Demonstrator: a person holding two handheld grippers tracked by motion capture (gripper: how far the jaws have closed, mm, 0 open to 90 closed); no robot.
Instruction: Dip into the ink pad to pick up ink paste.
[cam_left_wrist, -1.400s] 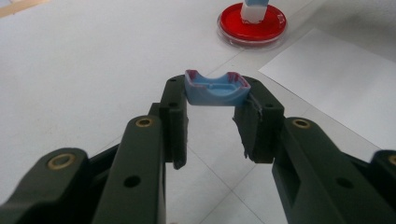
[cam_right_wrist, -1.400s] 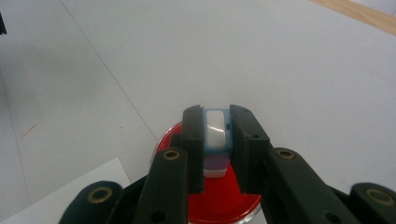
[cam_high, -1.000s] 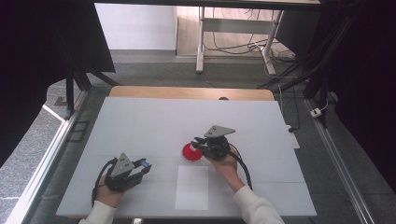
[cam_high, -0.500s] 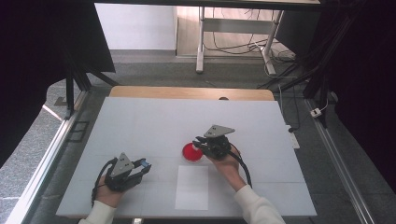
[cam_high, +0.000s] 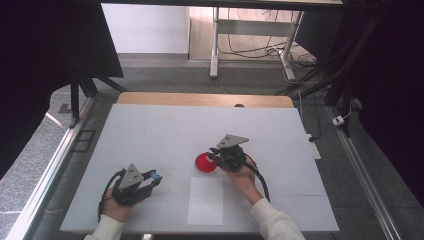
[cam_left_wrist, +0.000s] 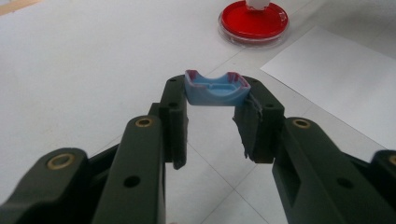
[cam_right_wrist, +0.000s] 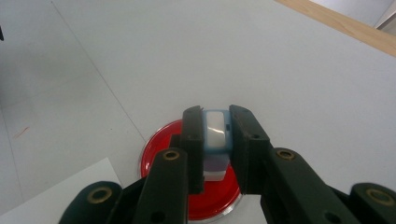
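Observation:
A round red dish (cam_high: 204, 163) lies near the middle of the white table (cam_high: 165, 130). My right gripper (cam_high: 215, 155) hangs over its right edge, shut on a small pale blue and white block (cam_right_wrist: 215, 133) that sits above the red dish (cam_right_wrist: 163, 149). At the front left my left gripper (cam_high: 154, 177) is shut on a blue curved piece with reddish edges (cam_left_wrist: 215, 88), pinched between its fingertips and held just above the table. The left gripper view has the red dish (cam_left_wrist: 252, 21) farther off.
A white sheet of paper (cam_high: 206, 200) lies flat in front of the dish, between the two hands. A wooden strip (cam_high: 205, 100) runs along the table's far edge. Dark stands and cables are on the floor beyond.

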